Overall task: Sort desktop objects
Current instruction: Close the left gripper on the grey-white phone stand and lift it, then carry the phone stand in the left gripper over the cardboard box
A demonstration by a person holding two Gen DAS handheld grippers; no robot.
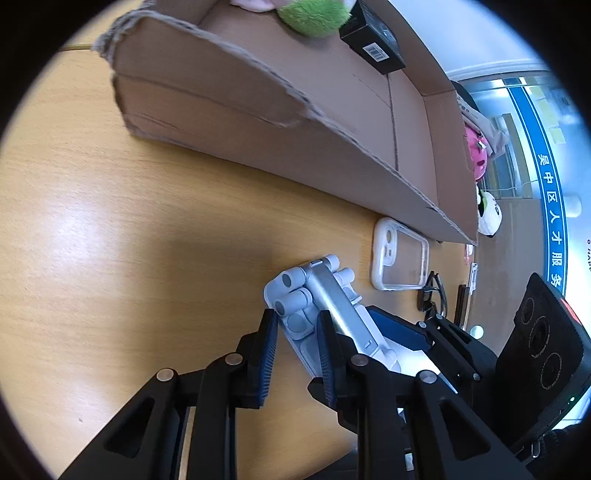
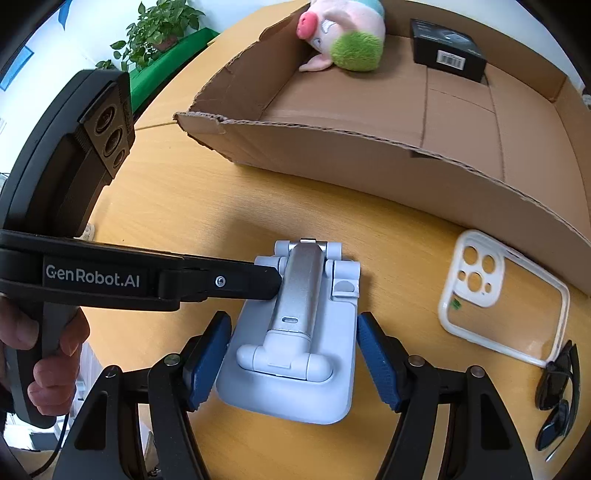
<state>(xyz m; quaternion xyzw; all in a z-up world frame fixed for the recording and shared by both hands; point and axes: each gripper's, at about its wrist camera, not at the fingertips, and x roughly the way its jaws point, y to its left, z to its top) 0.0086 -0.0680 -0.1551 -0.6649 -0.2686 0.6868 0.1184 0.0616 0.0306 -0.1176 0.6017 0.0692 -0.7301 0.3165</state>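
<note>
A white folding phone stand (image 2: 295, 354) with a silver arm lies on the wooden desk (image 2: 177, 206), in front of a low cardboard box (image 2: 369, 166). My right gripper (image 2: 292, 317) straddles the stand's base, and both blue pads sit against its long sides. My left gripper (image 2: 273, 284) reaches in from the left, one finger touching the silver arm. In the left wrist view the left gripper (image 1: 296, 315) is closed around a hinge piece at the upper end of the phone stand (image 1: 306, 291). The right gripper (image 1: 424, 328) shows behind it.
The box holds a plush pig (image 2: 343, 22), a green fuzzy ball (image 2: 354, 50) and a small black carton (image 2: 447, 48). A clear phone case (image 2: 476, 273) and black sunglasses (image 2: 557, 387) lie right of the stand. A hand (image 2: 48, 369) holds the left gripper's handle.
</note>
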